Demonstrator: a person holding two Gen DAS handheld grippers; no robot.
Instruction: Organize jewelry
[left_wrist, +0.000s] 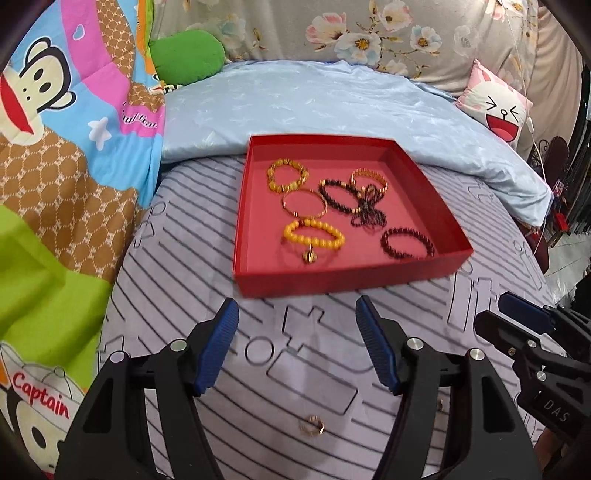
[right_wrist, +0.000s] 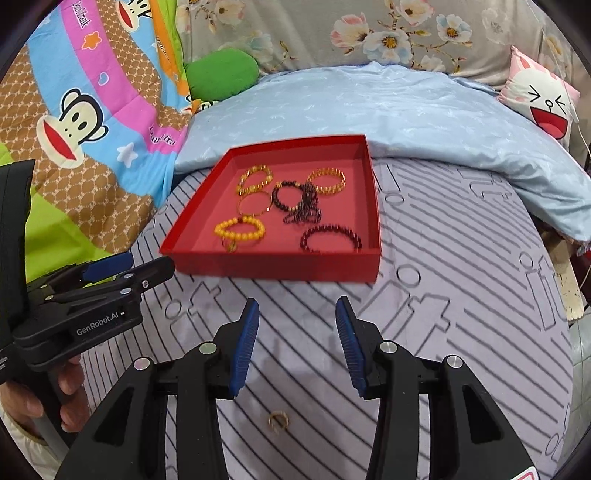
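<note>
Since the gold ring (left_wrist: 312, 429) lies outside the red tray (left_wrist: 347, 275), my left gripper (left_wrist: 297, 350) and right gripper (right_wrist: 297, 349) hover open and empty over the bed (right_wrist: 461, 295).

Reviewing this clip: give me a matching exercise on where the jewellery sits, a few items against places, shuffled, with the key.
Items:
1. yellow bead bracelet with charm
2. dark red bead bracelet
3. gold ring
4. thin gold bangle

Places:
A. on the striped bedsheet, outside the red tray
B. tray, near right corner
C. tray, middle
D. tray, near left part

Pairs: 1-D, 2-B, 3-A, 4-C
</note>
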